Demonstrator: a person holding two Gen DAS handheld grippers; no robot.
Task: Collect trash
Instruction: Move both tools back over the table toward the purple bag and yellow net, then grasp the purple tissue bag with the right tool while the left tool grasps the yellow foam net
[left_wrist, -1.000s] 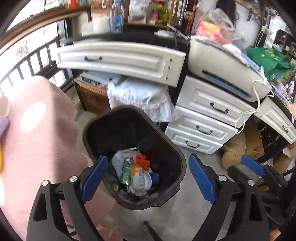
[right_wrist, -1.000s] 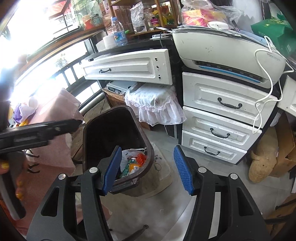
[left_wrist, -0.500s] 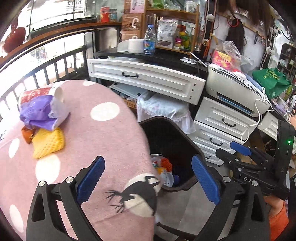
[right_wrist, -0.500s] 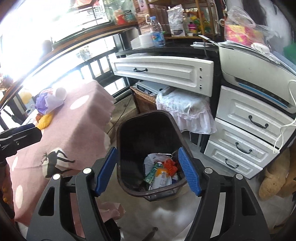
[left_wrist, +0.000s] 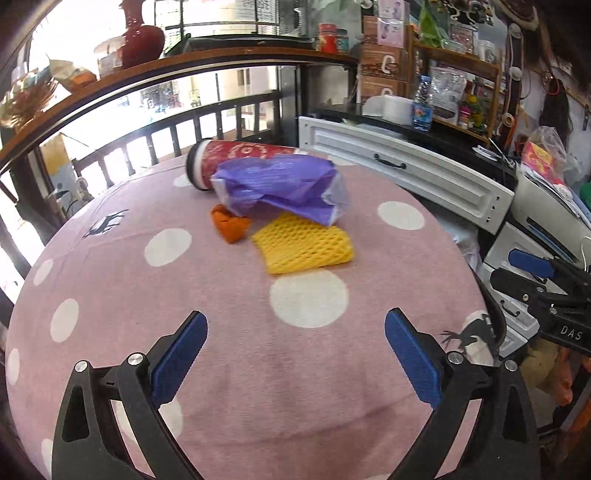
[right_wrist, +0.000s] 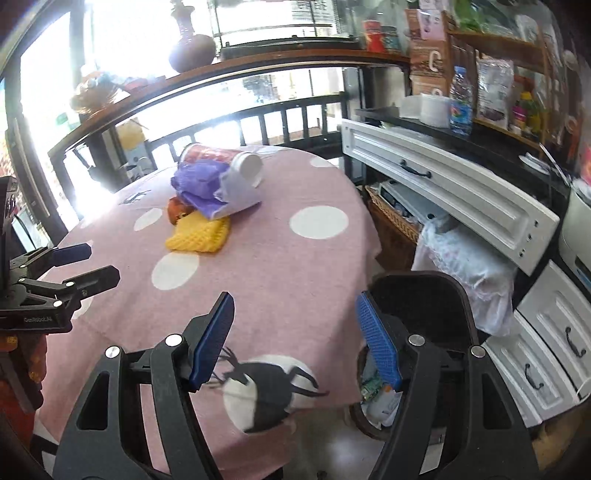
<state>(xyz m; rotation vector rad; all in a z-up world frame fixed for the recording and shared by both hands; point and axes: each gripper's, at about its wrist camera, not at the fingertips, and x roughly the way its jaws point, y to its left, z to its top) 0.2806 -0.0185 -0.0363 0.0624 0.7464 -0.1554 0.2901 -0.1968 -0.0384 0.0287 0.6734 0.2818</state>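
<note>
Left gripper with its jaws opening, already very wide, nothing between the blue pads but pink tablecloth. Right gripper about two-thirds open and empty too, one pad over the cloth, the other over the bin at lower right of its frame.

Out ahead, the trash sits in one cluster, upper centre of the left view: a yellow foam net nearest, an orange scrap just beside it on the left, a purple bag lying over both, and a red cup on its side behind, touching the bag. In the right view the same heap sits upper left.

The bin stands just beside the table edge, with wrappers visible inside.

White drawers run along the right.
</note>
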